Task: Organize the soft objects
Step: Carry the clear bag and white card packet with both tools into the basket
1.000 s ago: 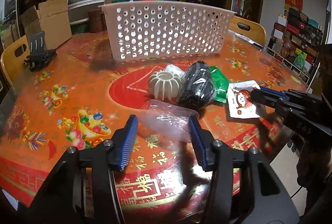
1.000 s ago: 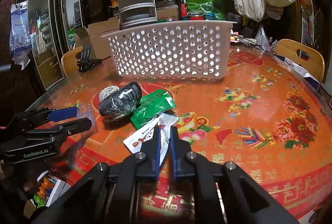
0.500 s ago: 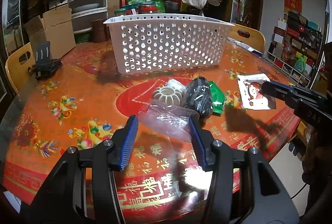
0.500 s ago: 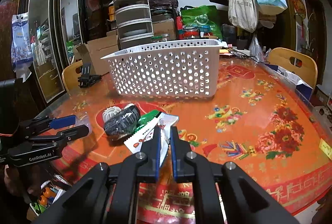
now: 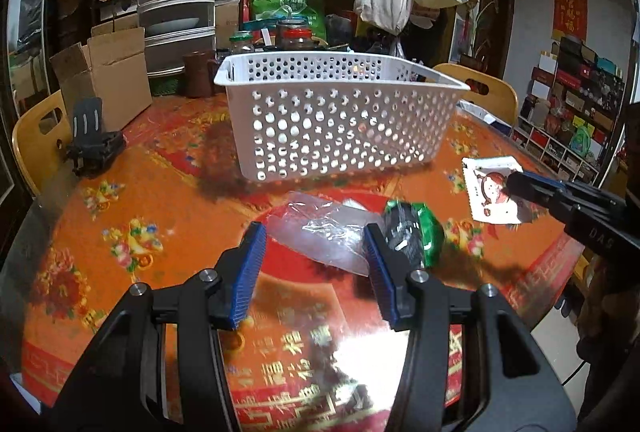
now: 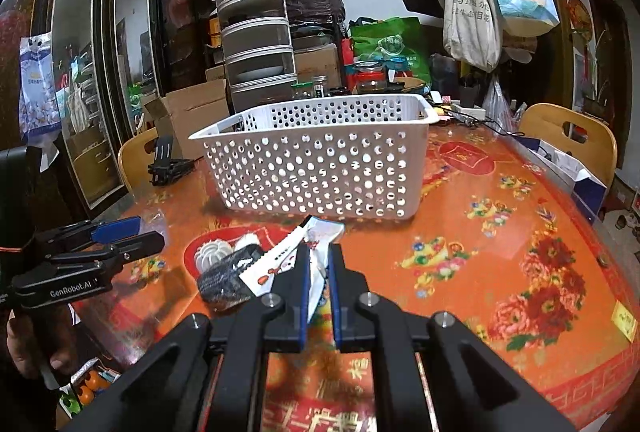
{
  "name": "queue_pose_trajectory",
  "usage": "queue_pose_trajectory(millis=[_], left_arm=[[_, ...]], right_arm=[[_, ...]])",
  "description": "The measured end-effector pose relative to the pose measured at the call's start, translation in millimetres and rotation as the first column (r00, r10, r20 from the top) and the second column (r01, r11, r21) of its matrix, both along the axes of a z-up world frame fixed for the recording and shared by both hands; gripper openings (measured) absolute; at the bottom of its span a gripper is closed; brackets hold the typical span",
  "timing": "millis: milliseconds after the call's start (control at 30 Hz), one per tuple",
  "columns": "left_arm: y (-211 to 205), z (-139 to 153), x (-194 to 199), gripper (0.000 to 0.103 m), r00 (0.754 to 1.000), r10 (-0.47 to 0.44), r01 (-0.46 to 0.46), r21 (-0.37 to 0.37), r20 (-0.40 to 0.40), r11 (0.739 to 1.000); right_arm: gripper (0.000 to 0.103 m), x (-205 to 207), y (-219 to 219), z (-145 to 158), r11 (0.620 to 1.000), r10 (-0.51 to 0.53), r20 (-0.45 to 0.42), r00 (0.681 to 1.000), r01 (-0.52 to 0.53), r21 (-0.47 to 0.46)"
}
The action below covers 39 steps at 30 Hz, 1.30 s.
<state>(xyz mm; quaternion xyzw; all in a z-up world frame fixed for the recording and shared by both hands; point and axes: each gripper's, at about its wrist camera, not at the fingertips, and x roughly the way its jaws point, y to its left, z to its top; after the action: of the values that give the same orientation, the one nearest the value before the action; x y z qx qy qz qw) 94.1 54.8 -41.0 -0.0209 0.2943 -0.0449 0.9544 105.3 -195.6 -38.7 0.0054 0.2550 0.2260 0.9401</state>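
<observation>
Left gripper (image 5: 314, 252): jaws part-open, pinching a clear plastic bag (image 5: 320, 236) above the worktop (image 5: 168, 200). Right gripper (image 6: 320, 264): jaws clamped tight on a white cartoon sachet (image 6: 280, 256). White perforated basket (image 5: 340, 120) sits at 12 o'clock beyond both.

Dark mirrored wardrobe (image 6: 100, 72) at left, tote bags (image 6: 472, 8) hanging upper right, wooden chairs (image 6: 568, 136) round the red-orange desk (image 6: 500, 232).
</observation>
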Motion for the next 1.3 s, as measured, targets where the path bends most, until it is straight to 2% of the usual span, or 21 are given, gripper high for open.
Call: queue_pose_trajectory(millis=[467,700,800,1067,1300], left_arm=[[10,36,40,0.047,1.0,0.001,-0.001,-0.008,0.021,1.0],[10,71,61,0.047,0.998,-0.021,0.022,-0.015,0.067,1.0],[10,88,73,0.047,0.997,-0.025,0.026,-0.014,0.077,1.0],[4,122,120,0.048,0.996,-0.067,0.068,-0.018,0.052,0.998],[-1,127,171,0.048,0.999,-0.046,0.045,-0.024,-0.024,0.999]], right_arm=[[0.007,27,0,34,1.0,0.015,0.035,0.999,-0.016,0.019],[0.007,38,4,71,0.999,0.033,0.1,0.994,-0.034,0.011],[0.007,50,4,85,0.999,0.039,0.102,0.994,-0.041,0.017],[0.007,83,15,109,0.999,0.037,0.096,0.995,-0.036,-0.011],[0.007,121,28,110,0.999,0.026,0.045,0.999,-0.025,-0.028]])
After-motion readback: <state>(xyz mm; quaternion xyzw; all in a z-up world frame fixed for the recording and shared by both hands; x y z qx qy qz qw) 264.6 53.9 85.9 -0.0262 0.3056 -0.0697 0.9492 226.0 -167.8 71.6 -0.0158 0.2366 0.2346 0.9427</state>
